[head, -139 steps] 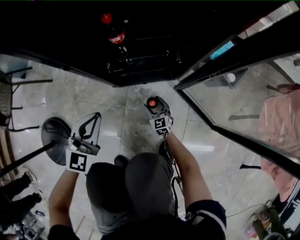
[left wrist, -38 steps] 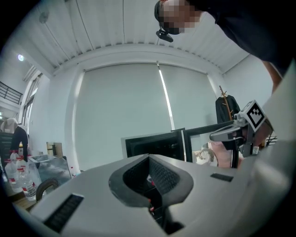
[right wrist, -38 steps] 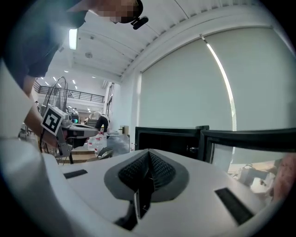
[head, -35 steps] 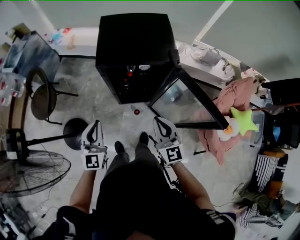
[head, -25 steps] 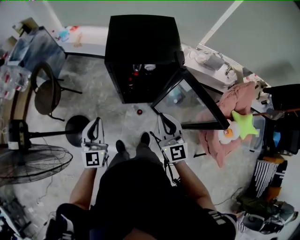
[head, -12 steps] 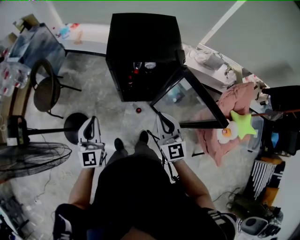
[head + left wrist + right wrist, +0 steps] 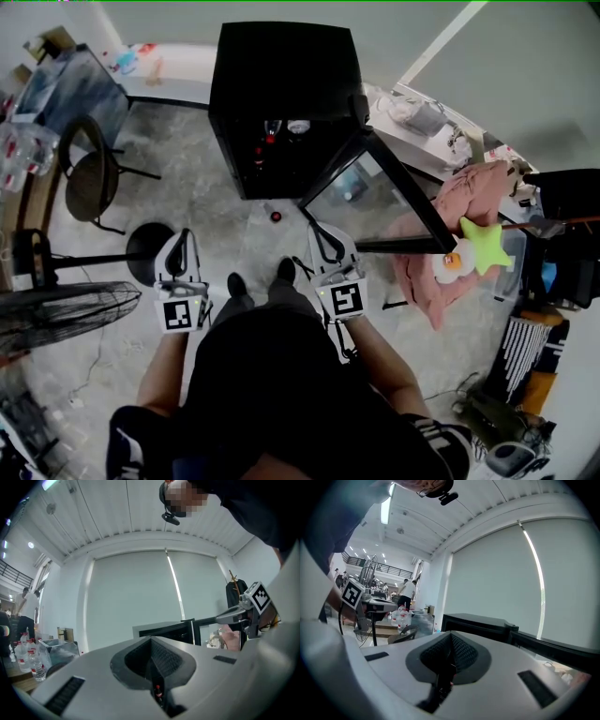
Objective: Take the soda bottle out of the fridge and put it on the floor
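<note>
The soda bottle [image 7: 276,217], dark with a red cap, stands upright by itself on the grey floor in front of the black fridge [image 7: 281,66]. Through the gap below my left gripper's jaws it shows small [image 7: 158,694]. Another red-capped bottle [image 7: 271,133] stands inside the fridge. My left gripper [image 7: 182,234] is held low at the left, shut and empty [image 7: 151,640]. The right gripper [image 7: 319,228] hangs a little short of the floor bottle, to its right, and is also shut with nothing in it [image 7: 451,637].
The fridge's glass door [image 7: 375,202] stands open to the right of my right gripper. A chair [image 7: 89,178], a round stand base [image 7: 148,247] and a fan [image 7: 56,314] are at the left. A pink heap with a star toy [image 7: 473,244] lies at the right.
Several seconds ago I crouched with the right gripper at the bottle on the floor; now I stand upright and the bottle stands free. Over the last second both grippers barely shifted.
</note>
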{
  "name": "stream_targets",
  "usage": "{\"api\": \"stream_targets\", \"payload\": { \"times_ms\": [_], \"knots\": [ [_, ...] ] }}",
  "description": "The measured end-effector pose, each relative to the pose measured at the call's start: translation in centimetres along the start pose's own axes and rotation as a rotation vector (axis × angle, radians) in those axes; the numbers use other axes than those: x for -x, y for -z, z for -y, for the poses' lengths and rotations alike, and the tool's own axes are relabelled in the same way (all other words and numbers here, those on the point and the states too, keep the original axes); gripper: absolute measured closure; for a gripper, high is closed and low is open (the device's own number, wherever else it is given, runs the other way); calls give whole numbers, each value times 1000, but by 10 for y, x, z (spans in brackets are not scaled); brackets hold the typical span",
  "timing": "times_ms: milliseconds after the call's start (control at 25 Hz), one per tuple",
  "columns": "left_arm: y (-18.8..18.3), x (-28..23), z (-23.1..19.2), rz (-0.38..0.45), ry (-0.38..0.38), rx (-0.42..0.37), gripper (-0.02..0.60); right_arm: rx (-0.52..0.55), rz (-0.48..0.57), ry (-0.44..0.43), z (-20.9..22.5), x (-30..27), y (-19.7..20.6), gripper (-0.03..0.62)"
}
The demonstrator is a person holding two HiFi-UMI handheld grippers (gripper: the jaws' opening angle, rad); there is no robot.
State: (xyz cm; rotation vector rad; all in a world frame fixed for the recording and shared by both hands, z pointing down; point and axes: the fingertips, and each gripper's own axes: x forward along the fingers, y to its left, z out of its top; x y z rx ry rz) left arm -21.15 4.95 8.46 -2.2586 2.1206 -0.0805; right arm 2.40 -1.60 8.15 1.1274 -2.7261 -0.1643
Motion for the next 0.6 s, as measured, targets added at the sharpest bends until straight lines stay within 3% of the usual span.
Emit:
{"api": "stream_targets", "payload": {
  "times_ms": [600],
  "knots": [
    [-3, -11, 5, 10, 5, 12, 558, 35, -12, -29, -3, -7, 1, 574]
  ]
}}
